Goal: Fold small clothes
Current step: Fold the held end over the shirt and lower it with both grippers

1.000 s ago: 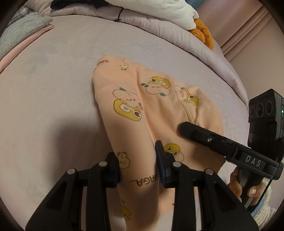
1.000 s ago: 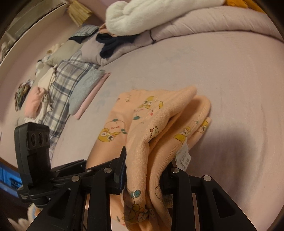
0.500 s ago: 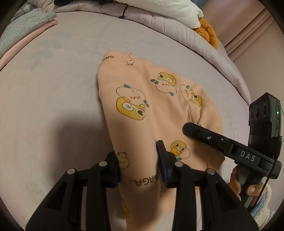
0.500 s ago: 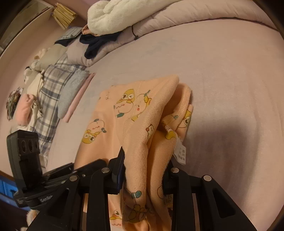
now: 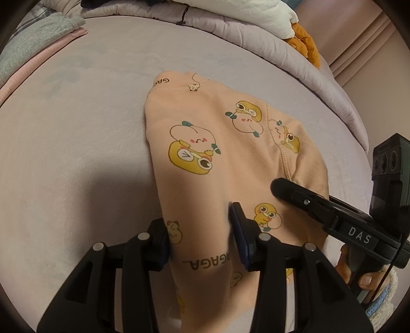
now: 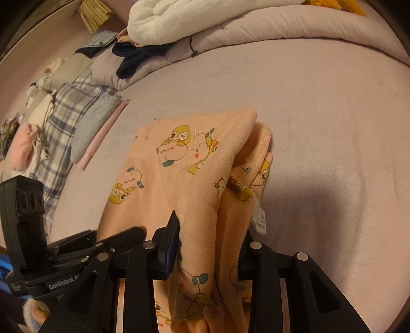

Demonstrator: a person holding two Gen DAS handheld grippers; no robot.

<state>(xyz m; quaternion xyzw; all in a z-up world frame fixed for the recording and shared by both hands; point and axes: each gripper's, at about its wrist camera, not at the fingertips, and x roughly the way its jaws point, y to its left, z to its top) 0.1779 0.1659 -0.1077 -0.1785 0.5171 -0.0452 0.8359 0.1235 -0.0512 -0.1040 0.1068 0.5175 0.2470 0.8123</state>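
Observation:
A small peach garment (image 5: 217,133) printed with yellow cartoon ducks lies folded lengthwise on the lilac bed (image 5: 77,153), its near end raised into both grippers. My left gripper (image 5: 200,235) has the near left part between its pads; its jaws are opening, and the cloth still touches both pads. My right gripper (image 6: 210,238) is shut on a thick bunch of the garment (image 6: 159,184) at the near right, where a white label (image 6: 260,221) hangs out. The right gripper's finger (image 5: 302,202) shows beside the cloth in the left wrist view.
A rolled duvet (image 5: 256,33) with a white blanket (image 6: 192,23) and a dark garment (image 6: 138,56) runs along the far edge of the bed. Folded clothes and a plaid pillow (image 6: 69,110) lie at the left. A hand (image 5: 358,271) holds the right gripper's handle.
The left jaws have spread wider around the cloth. The right wrist view has tipped a little, and the garment lies flatter on the bed. Neither hand has shifted place.

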